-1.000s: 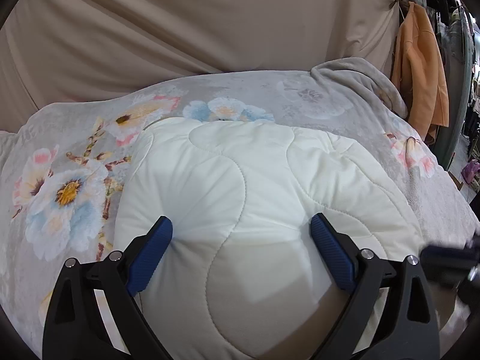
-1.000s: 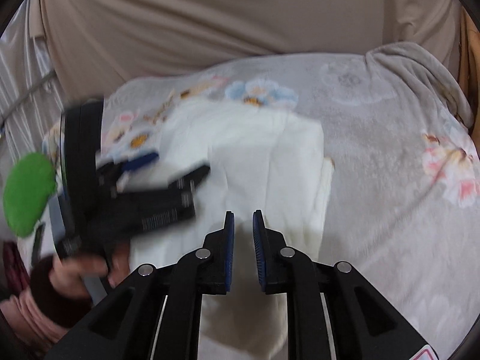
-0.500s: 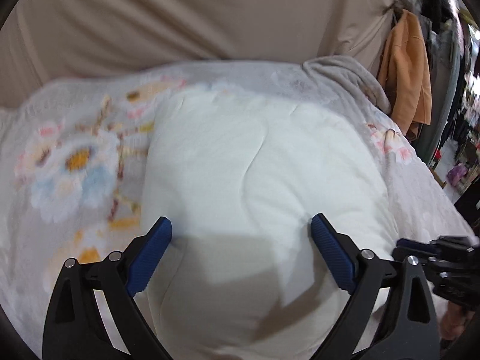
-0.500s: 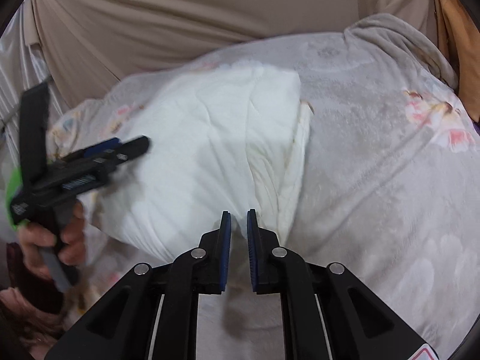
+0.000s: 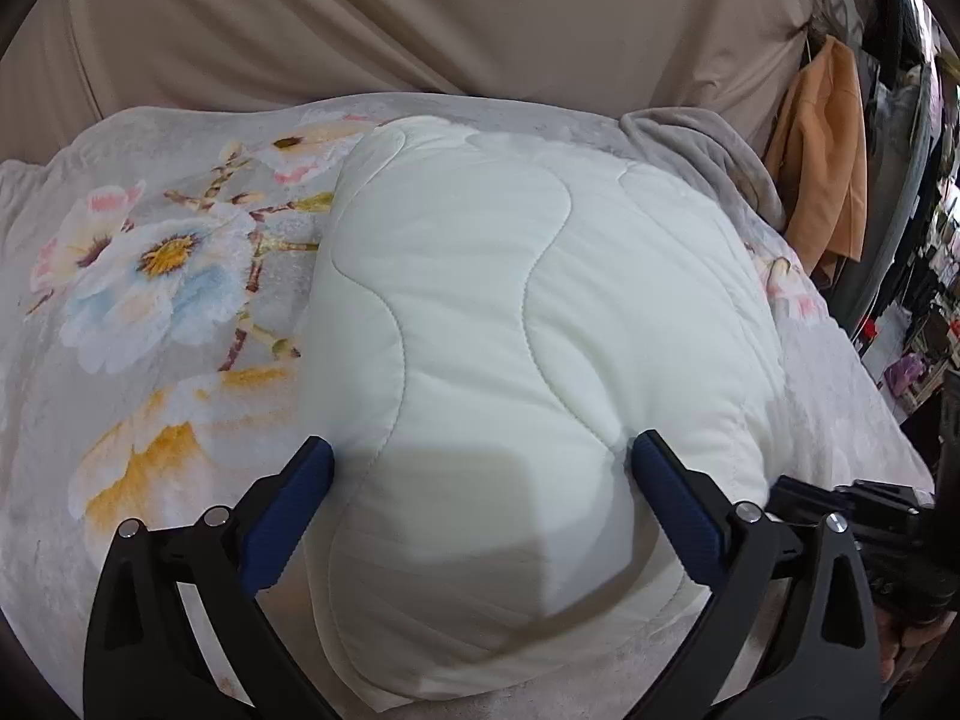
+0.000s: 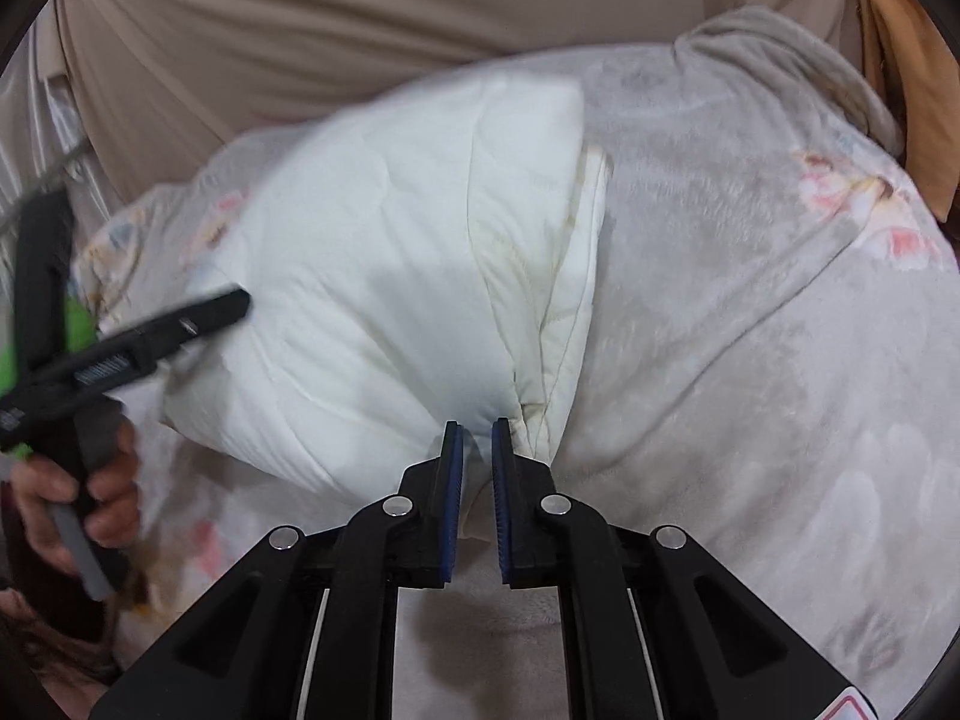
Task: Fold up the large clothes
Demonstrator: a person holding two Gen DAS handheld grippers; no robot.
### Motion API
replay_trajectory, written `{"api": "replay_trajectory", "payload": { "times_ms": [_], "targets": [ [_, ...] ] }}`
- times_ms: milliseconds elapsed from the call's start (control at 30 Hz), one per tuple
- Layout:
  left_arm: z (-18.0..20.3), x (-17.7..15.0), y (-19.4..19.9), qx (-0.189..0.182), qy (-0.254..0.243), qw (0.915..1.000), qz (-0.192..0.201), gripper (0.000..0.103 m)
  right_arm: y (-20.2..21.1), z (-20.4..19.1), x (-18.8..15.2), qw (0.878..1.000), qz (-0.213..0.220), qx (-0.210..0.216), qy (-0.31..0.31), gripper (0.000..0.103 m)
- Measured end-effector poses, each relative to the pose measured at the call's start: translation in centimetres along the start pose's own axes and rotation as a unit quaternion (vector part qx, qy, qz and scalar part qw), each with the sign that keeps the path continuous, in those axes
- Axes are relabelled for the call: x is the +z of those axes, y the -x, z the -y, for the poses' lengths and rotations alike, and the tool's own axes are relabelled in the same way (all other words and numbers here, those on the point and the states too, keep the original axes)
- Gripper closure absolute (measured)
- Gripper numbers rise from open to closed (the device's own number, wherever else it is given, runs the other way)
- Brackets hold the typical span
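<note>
A white quilted garment [image 5: 510, 324] lies folded into a thick bundle on a grey floral blanket [image 5: 150, 312]. My left gripper [image 5: 480, 468] is wide open, its blue fingers pressing on the near end of the bundle. My right gripper [image 6: 477, 450] is nearly shut, with a narrow gap between its pads, at the bundle's [image 6: 390, 276] near right corner where the layered edges [image 6: 558, 324] show. Whether cloth sits between the pads I cannot tell. The left gripper also shows in the right wrist view [image 6: 150, 336], held by a hand.
A beige curtain [image 5: 420, 18] hangs behind the bed. An orange garment [image 5: 822, 144] hangs at the right, with cluttered room beyond. The blanket [image 6: 750, 330] spreads bare to the right of the bundle, bunched at its far right corner [image 6: 780, 54].
The right gripper has moved forward to the bundle's near right corner. The left gripper has stayed open on the bundle, with its view shifting so the bundle sits more central.
</note>
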State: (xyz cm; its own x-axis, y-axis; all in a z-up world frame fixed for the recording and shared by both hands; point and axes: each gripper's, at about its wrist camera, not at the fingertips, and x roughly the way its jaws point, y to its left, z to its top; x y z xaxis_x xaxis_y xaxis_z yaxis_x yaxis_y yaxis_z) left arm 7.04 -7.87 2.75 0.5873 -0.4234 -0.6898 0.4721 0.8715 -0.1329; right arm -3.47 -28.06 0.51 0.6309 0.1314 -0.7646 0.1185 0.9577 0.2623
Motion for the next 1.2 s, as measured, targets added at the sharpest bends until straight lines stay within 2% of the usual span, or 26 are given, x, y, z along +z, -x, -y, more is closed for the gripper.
{"api": "replay_trajectory", "payload": {
  "times_ms": [67, 200, 300, 433, 500, 567, 667, 767, 933, 1000, 1067, 1133, 1200],
  "targets": [
    [0.3, -0.1, 0.3, 0.011, -0.007, 0.9999, 0.004, 0.005, 0.8, -0.4, 0.3, 1.000, 0.009, -0.008, 0.005, 0.094],
    [-0.3, 0.1, 0.5, -0.001, 0.011, 0.9999, 0.000, 0.005, 3.4, -0.1, 1.4, 0.999, 0.032, 0.018, -0.014, 0.087],
    [-0.5, 0.0, 0.4, -0.001, 0.013, 0.9999, 0.000, 0.005, 4.7, -0.4, 2.6, 0.999, 0.048, 0.016, -0.015, 0.082],
    [-0.5, 0.0, 0.4, -0.002, 0.013, 0.9999, 0.000, 0.005, 5.4, -1.2, 4.0, 0.997, 0.075, 0.016, -0.009, 0.081],
    [-0.5, 0.0, 0.4, -0.002, 0.014, 0.9999, -0.001, 0.005, 4.5, -1.6, 4.4, 0.998, 0.070, 0.011, -0.003, 0.081],
    [-0.4, -0.1, 0.3, -0.005, 0.014, 0.9999, -0.002, 0.005, 2.1, -1.5, 4.2, 0.999, 0.045, -0.012, 0.005, 0.081],
    [-0.2, -0.3, 0.2, -0.001, 0.003, 1.0000, -0.002, 0.005, -0.7, -0.8, 3.6, 1.000, 0.023, -0.010, -0.004, 0.082],
    [-0.2, -0.3, 0.1, 0.002, 0.004, 1.0000, -0.001, 0.005, -0.2, -0.8, 3.7, 1.000, 0.024, -0.009, -0.005, 0.082],
    [-1.0, 0.0, 0.6, -0.013, 0.019, 0.9997, -0.006, 0.005, 1.9, -0.3, 4.0, 0.999, 0.041, 0.011, -0.021, 0.080],
    [-1.3, 0.4, 1.2, -0.024, 0.029, 0.9993, -0.005, 0.006, 3.0, 0.1, 4.2, 0.998, 0.054, 0.018, -0.031, 0.068],
    [-1.9, 0.9, 2.0, -0.035, 0.042, 0.9985, 0.004, 0.006, 3.8, 0.6, 4.6, 0.997, 0.065, 0.016, -0.038, 0.052],
    [-2.8, 1.6, 2.8, -0.045, 0.056, 0.9973, 0.012, 0.006, 4.0, 1.2, 4.9, 0.997, 0.066, 0.009, -0.042, 0.045],
    [-4.1, 2.5, 3.1, -0.057, 0.072, 0.9957, 0.012, 0.006, 3.6, 2.1, 5.1, 0.997, 0.055, 0.021, -0.057, 0.039]
  ]
}}
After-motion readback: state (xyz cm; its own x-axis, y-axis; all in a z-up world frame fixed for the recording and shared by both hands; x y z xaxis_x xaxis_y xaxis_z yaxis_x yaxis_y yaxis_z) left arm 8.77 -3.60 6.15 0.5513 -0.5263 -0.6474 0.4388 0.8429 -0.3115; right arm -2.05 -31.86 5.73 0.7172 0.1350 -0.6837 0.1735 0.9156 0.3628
